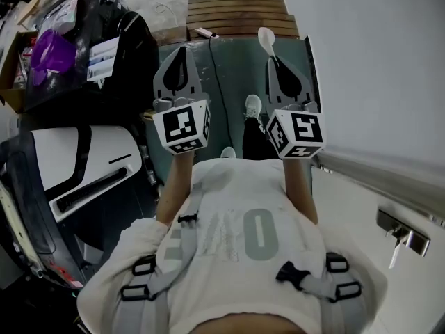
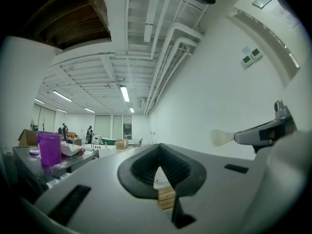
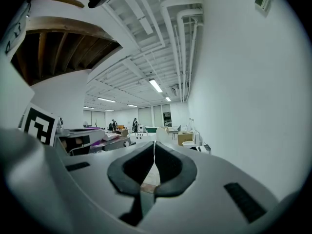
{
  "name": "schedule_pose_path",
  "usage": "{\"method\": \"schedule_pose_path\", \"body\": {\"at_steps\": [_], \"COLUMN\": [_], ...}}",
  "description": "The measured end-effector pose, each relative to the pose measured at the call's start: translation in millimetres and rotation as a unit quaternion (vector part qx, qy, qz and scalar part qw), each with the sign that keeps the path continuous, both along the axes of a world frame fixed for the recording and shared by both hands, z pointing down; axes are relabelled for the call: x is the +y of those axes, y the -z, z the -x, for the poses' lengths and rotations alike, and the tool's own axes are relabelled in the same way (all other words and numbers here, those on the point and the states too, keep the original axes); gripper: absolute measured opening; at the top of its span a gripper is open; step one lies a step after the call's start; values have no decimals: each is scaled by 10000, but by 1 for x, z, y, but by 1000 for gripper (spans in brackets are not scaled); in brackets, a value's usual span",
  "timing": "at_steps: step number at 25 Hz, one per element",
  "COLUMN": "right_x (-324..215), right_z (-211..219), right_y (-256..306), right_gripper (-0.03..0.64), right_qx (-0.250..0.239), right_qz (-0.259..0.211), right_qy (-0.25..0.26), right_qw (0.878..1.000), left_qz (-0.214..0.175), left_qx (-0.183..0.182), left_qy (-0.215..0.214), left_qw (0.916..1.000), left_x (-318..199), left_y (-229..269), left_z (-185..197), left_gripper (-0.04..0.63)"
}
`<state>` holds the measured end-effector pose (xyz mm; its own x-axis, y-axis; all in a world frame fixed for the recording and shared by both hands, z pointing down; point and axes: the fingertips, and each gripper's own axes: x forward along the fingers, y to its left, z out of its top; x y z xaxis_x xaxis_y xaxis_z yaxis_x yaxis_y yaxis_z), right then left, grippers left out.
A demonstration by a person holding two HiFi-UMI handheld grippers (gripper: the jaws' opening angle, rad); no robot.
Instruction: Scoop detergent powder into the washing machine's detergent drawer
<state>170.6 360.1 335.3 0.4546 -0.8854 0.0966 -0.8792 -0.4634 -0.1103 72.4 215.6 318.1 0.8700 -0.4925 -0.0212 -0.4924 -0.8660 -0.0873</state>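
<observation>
Above my shirt, at upper centre, right hand-held gripper clamps a white scoop. Left hand-held gripper is closed on nothing (carrying stage, I judge). Next: reach the powder.

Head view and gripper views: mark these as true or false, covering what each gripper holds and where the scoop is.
1. The right gripper is shut on a white scoop. True.
2. The left gripper grips the purple cup. False: its jaws are together on nothing, and the cup stands off to the person's left.
3. The scoop sits inside a detergent drawer. False: it is held in the air, near the wooden steps.
4. Both grippers are held out side by side in front of the person. True.
</observation>
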Motion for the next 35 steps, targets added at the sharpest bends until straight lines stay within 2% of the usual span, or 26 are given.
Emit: {"method": "schedule_pose_path", "body": {"at_steps": [7, 12, 16, 20, 25, 30, 35], "right_x": [-63, -119, -166, -215, -281, -339, -371], "right_z": [-42, -69, -81, -89, -91, -76, -49], "right_y": [4, 12, 20, 28, 37, 49, 52], "right_gripper": [11, 11, 11, 11, 11, 11, 11], "right_qx": [29, -10, 93, 242, 393, 627, 720], "right_qz": [-73, -111, -134, -160, -201, -319, -474], "right_qy": [514, 1076, 1656, 2265, 3042, 3886, 4480], "right_qw": [9986, 9941, 9861, 9736, 9516, 9187, 8899], "left_qz": [-106, -114, -151, -148, -155, -149, -106], "left_qx": [-23, -84, -41, -14, 66, 104, 85], "left_qy": [375, 846, 1349, 1896, 2684, 3609, 4254], "left_qw": [9992, 9963, 9907, 9818, 9632, 9324, 9049], "left_x": [-44, -83, -116, -149, -193, -223, -226], "left_y": [3, 8, 14, 16, 21, 26, 24], "left_z": [-36, -57, -63, -64, -50, -19, 14], "left_gripper": [20, 20, 20, 20, 20, 20, 20]}}
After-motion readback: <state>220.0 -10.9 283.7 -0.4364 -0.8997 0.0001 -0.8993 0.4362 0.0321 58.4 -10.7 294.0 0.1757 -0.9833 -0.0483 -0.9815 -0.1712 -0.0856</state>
